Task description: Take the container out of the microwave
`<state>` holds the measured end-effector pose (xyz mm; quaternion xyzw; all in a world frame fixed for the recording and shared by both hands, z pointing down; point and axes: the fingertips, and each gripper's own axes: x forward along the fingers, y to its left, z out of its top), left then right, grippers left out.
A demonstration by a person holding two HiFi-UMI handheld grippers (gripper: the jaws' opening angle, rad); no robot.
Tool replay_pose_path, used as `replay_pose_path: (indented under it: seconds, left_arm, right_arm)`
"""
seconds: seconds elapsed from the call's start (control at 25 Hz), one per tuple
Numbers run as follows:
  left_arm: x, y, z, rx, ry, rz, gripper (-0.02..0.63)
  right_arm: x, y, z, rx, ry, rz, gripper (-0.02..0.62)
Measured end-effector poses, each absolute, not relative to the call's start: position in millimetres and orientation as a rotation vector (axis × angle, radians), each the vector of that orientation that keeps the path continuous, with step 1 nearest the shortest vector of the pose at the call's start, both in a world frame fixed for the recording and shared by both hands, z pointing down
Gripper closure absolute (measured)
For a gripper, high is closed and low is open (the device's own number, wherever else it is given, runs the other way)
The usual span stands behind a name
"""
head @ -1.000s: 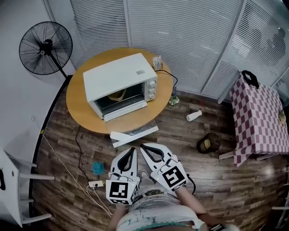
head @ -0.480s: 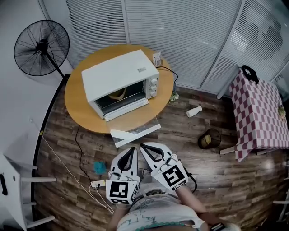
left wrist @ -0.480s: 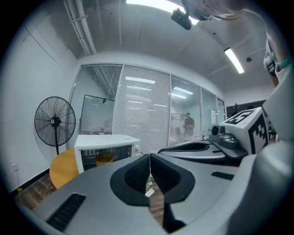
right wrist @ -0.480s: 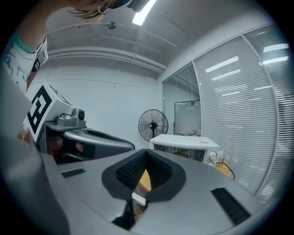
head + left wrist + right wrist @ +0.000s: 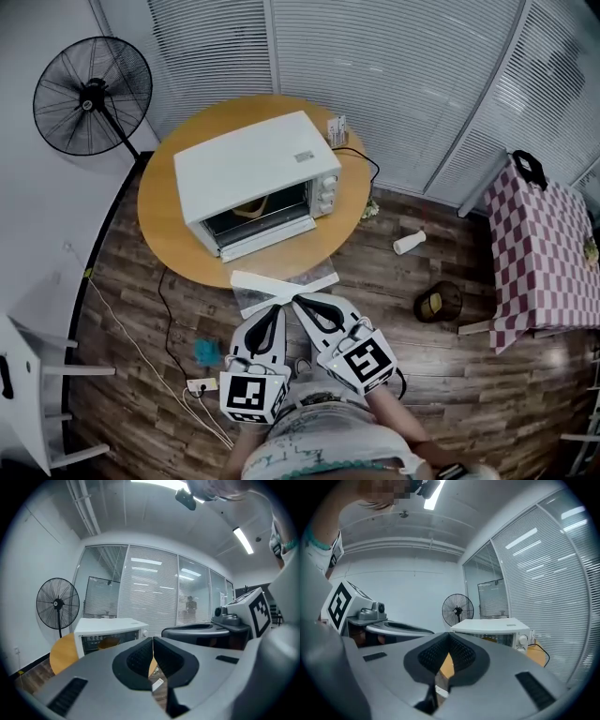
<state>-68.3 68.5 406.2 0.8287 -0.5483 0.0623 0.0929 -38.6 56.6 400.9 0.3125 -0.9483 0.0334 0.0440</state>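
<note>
A white microwave [image 5: 251, 169] stands on a round wooden table [image 5: 178, 244], its glass door closed. Through the glass a yellowish container [image 5: 247, 207] shows inside; it also shows in the left gripper view as the container [image 5: 108, 643]. My left gripper [image 5: 276, 311] and right gripper [image 5: 300, 302] are side by side just short of the table's near edge, both pointing toward the microwave. Both are shut with nothing between the jaws. The microwave [image 5: 492, 629] lies ahead in the right gripper view.
A black standing fan [image 5: 91, 97] is left of the table. A long white board [image 5: 283, 287] lies on the wood floor under the table's near edge. A power strip [image 5: 199, 383] with cables, a white bottle [image 5: 409, 243], a dark bin [image 5: 436, 304] and a checkered table [image 5: 544, 246] lie around.
Both grippers have moved forward toward the table and the microwave, still shut. The microwave now looks nearer in the head view.
</note>
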Motion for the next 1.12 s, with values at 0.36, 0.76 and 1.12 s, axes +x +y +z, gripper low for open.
replay_pose_path:
  seconds: [0.36, 0.76, 1.12]
  left_arm:
    - [-76.1, 25.5, 401.5, 2.410, -1.684, 0.174, 0.591]
    - [-78.6, -17.2, 406.2, 2.388, -1.694, 0.182, 0.591]
    - [-77.6, -52.5, 409.2, 2.371, -1.713, 0.198, 0.591]
  right_arm:
    - [-49.9, 10.0, 399.2, 0.857, -2.889, 0.087, 0.603]
    - [-57.7, -24.3, 402.0, 0.799, -2.892, 0.097, 0.603]
    - [-55.0, -61.3, 401.1, 0.790, -2.908, 0.105, 0.603]
